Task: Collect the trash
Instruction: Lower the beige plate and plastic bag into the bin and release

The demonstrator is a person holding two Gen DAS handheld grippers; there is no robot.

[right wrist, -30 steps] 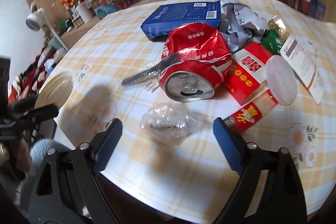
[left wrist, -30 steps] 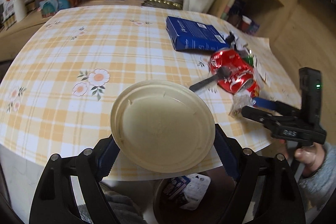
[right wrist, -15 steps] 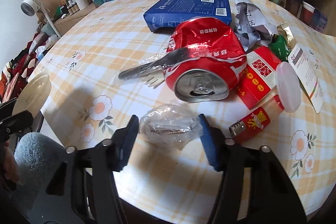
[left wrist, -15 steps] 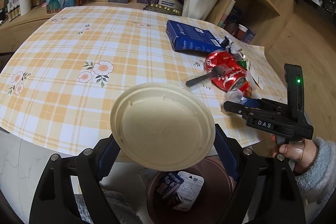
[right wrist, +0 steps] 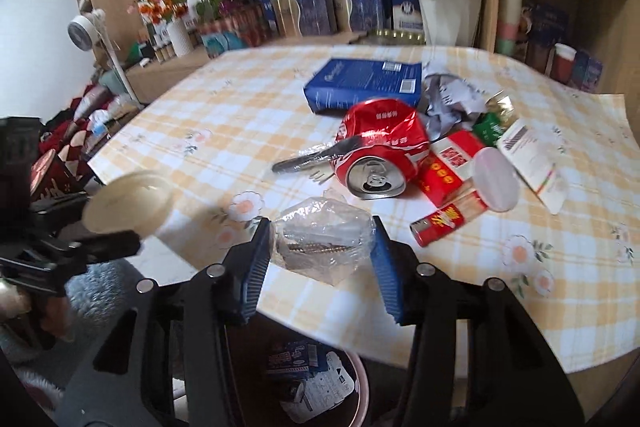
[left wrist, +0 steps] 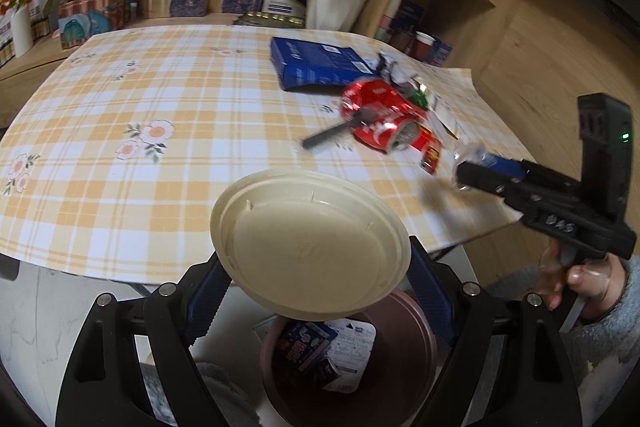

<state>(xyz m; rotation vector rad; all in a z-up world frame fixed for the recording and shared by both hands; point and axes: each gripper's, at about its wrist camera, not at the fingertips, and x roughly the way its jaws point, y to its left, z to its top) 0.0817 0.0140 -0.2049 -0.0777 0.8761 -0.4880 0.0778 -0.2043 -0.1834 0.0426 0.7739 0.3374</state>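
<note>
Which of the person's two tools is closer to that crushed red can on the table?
Right. The right tool, closing on a clear plastic wrapper, is just in front of the red can. The left tool holds a cream plate farther back, over the bin.

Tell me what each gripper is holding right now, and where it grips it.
The left gripper holds the cream plate by opposite edges of its rim. The right gripper, jaws closing, pinches the crumpled clear wrapper by its two sides.
</note>
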